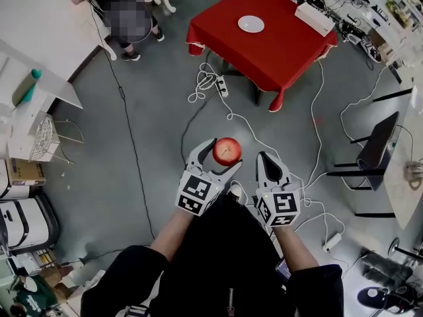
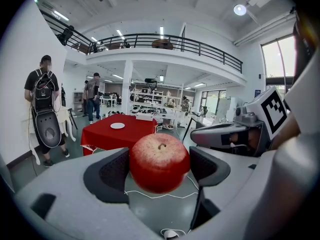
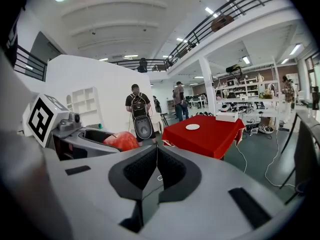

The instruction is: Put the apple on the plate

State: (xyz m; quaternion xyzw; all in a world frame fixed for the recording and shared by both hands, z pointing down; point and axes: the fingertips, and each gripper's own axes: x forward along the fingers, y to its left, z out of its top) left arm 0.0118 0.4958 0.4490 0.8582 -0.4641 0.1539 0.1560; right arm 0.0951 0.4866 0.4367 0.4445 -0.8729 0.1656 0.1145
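Note:
My left gripper (image 1: 221, 158) is shut on a red apple (image 1: 227, 151), stem up, held in the air over the grey floor. In the left gripper view the apple (image 2: 159, 163) sits between the two dark pads (image 2: 114, 173), which press on its sides. My right gripper (image 1: 268, 164) hangs just to the right of it, shut and empty, its pads (image 3: 172, 170) meeting at their tips. A small white plate (image 1: 251, 24) lies on the red-clothed table (image 1: 277, 45) far ahead; the same plate (image 2: 117, 125) shows in both gripper views (image 3: 192, 127).
White cables and a power strip (image 1: 221, 84) trail across the floor between me and the table. A white box (image 1: 315, 17) sits on the table's far right. A person (image 1: 129, 15) stands at the upper left. Shelves (image 1: 26, 177) line the left; a chair (image 1: 377, 150) stands at the right.

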